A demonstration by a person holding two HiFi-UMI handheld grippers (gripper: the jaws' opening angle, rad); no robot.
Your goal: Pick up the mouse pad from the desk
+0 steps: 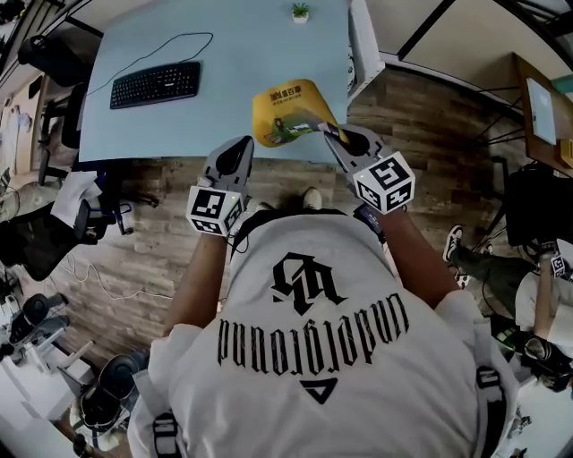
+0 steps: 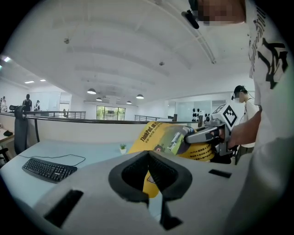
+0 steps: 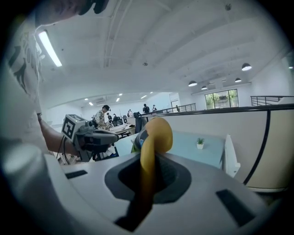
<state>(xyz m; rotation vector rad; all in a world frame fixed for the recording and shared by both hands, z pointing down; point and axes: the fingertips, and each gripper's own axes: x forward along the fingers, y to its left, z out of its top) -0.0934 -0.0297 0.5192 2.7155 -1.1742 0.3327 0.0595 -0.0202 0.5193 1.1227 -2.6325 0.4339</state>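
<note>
The yellow printed mouse pad [image 1: 285, 112] hangs bent in the air over the front edge of the pale blue desk [image 1: 224, 107]. My right gripper [image 1: 333, 134] is shut on its right edge. In the right gripper view the mouse pad [image 3: 154, 137] runs edge-on through the right gripper [image 3: 149, 158]. My left gripper [image 1: 243, 145] hovers just left of the pad, apart from it, with its fingers together on nothing. From the left gripper view, the mouse pad [image 2: 158, 137] shows beyond the left gripper [image 2: 154, 181], with the right gripper [image 2: 202, 135] clamped on it.
A black keyboard [image 1: 155, 84] with its cable lies at the desk's left. A small potted plant [image 1: 300, 12] stands at the far edge. A white panel [image 1: 363, 45] borders the desk's right side. Office chairs [image 1: 45, 233] stand on the wood floor to the left.
</note>
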